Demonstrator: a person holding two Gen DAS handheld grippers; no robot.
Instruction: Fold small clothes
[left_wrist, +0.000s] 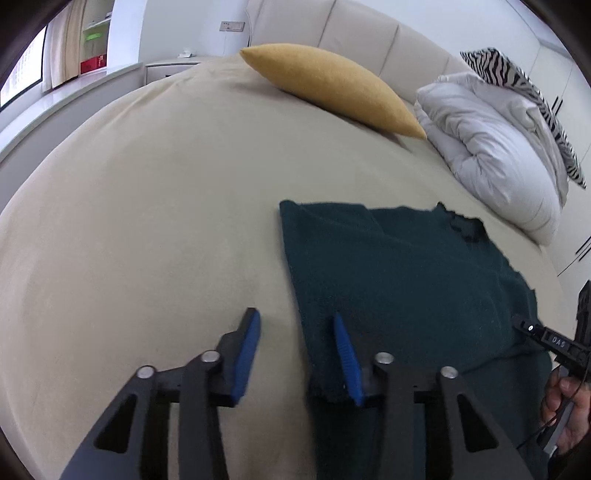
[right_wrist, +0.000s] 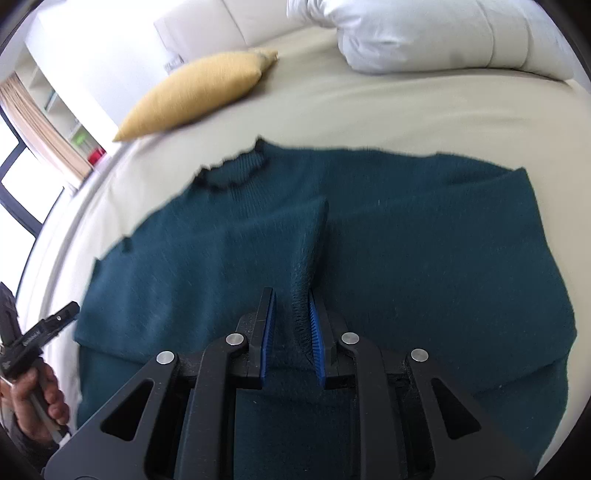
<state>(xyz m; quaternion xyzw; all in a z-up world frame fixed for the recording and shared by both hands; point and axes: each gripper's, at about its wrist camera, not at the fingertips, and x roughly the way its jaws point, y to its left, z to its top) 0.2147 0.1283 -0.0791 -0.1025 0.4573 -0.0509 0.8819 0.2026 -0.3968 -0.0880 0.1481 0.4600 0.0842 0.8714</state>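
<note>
Counts: one dark green sweater (right_wrist: 388, 240), one yellow cushion (left_wrist: 332, 88), one white duvet (left_wrist: 495, 147), one striped pillow (left_wrist: 524, 92), two grippers.
Sweater: lies spread on the beige bed (left_wrist: 147, 184); in the right wrist view its collar sits at 11 o'clock and a folded sleeve runs up the middle.
Left gripper (left_wrist: 297, 325): fingers spread wide, nothing between them; one blue pad over the sheet, the other over the sweater's left edge.
Right gripper (right_wrist: 291, 306): fingers partly apart around a raised ridge of sweater; I cannot tell whether the pads actually press it.
Cut off: the sweater's lower part is hidden under both grippers; the duvet runs out of the right wrist view at 1 o'clock.
Left view only: striped pillow at 2 o'clock, bedside stand (left_wrist: 173, 66) at 11 o'clock, the right gripper's tip at 4 o'clock.
Right view only: the collar, the sleeve, the left hand (right_wrist: 33, 398) at 8 o'clock.
</note>
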